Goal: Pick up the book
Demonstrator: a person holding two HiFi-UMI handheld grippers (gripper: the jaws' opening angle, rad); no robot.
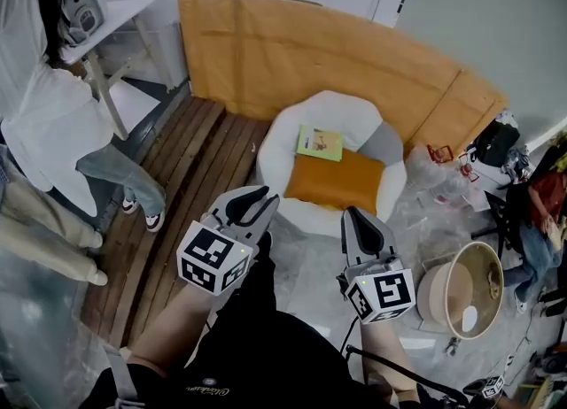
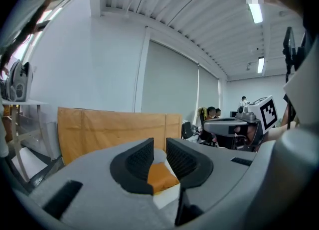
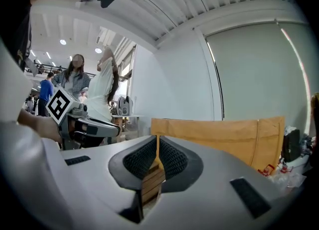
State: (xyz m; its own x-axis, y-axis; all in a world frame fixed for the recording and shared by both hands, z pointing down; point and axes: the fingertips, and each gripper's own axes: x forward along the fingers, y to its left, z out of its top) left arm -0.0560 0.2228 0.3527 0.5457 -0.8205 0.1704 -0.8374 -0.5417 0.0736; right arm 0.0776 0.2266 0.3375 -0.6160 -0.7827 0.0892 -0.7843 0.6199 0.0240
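The book (image 1: 320, 142), thin with a green cover, lies flat on a round white seat (image 1: 330, 104), just behind an orange cushion (image 1: 337, 181). Both grippers hover side by side in front of the seat, pointing at it and well short of the book. My left gripper (image 1: 257, 196) (image 2: 159, 147) is shut with nothing in it; a slit between its pads shows the cushion (image 2: 160, 176). My right gripper (image 1: 352, 212) (image 3: 157, 144) is shut too, pads together and holding nothing. The book does not show in either gripper view.
A large cardboard sheet (image 1: 310, 53) leans on the wall behind the seat. A person (image 1: 44, 106) stands at the left by a white table (image 1: 111, 16) on wooden slats (image 1: 186, 159). A round wooden tub (image 1: 469, 288) and clutter lie at the right.
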